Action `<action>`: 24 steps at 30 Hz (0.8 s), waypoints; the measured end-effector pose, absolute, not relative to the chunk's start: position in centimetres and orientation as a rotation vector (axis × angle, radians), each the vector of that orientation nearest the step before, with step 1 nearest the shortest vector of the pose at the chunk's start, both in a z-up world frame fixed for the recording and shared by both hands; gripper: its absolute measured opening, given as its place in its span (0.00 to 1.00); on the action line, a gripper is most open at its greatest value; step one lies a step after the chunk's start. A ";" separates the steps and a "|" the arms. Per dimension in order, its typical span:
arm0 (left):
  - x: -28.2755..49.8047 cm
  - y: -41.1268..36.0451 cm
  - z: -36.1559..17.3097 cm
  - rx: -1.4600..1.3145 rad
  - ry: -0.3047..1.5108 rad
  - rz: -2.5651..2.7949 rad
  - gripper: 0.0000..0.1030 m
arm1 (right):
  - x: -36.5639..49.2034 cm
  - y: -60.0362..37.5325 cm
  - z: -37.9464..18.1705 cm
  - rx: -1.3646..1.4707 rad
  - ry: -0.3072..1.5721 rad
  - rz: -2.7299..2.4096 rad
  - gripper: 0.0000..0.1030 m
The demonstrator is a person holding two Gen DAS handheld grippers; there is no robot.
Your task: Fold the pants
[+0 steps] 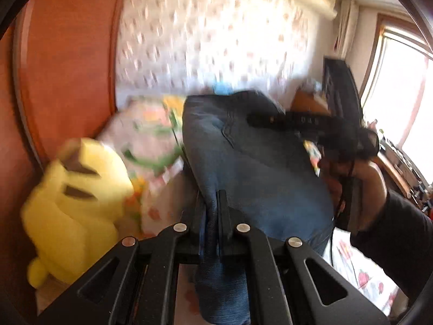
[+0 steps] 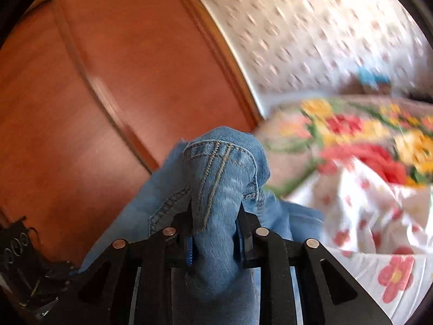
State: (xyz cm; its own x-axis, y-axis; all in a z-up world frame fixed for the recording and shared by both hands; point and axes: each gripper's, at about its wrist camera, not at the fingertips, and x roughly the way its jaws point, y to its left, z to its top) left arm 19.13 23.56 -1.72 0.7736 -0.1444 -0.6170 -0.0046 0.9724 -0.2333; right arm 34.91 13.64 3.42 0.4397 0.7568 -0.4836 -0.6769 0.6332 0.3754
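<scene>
The pants are blue jeans (image 1: 243,162), lifted off the bed and stretched between my two grippers. My left gripper (image 1: 212,197) is shut on an edge of the denim, and the cloth runs from it up and right to the other gripper, which shows in the left wrist view (image 1: 311,123) as a black bar held by a hand. In the right wrist view my right gripper (image 2: 215,211) is shut on a thick bunch of jeans (image 2: 219,178) with stitched seams. The rest of the jeans hangs below, hidden.
A bed with a floral sheet (image 2: 379,230) and a floral quilt (image 2: 351,135) lies below. A yellow plush toy (image 1: 73,197) sits at the left by a wooden headboard (image 1: 67,67). A patterned wall (image 1: 216,40) is behind, and a window (image 1: 400,94) at the right.
</scene>
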 end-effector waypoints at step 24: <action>19.1 22.8 -1.2 -0.150 0.643 0.017 0.45 | 26.6 8.1 6.6 -0.141 0.586 0.714 0.64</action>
